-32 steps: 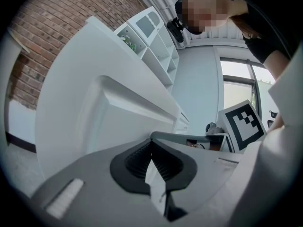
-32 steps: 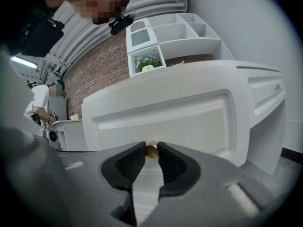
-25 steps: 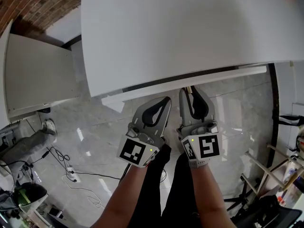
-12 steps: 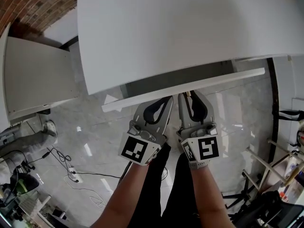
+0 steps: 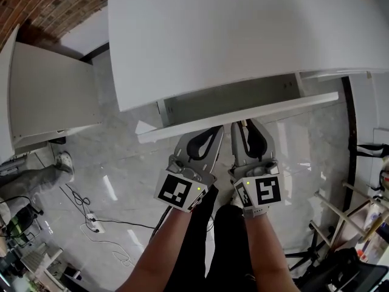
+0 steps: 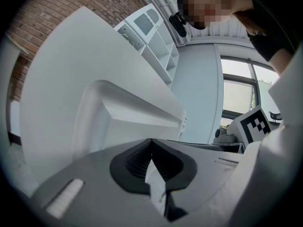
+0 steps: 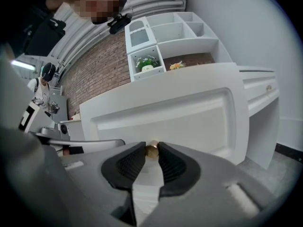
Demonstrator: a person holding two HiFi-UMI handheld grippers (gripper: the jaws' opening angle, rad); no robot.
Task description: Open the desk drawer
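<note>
The white desk fills the top of the head view. Its drawer stands part way out, with the grey inside showing behind the white drawer front. My right gripper is shut on the small gold knob in the middle of the drawer front. My left gripper sits just left of it against the same front. Its jaws are shut with nothing between them.
A white cabinet panel stands at the left under a brick wall. Cables and a power strip lie on the marble floor. A metal rack is at the right. White shelves rise behind the desk.
The drawer has slid out toward me and its inside has come into sight. Both grippers have drawn back with the drawer front, the right one still on the knob.
</note>
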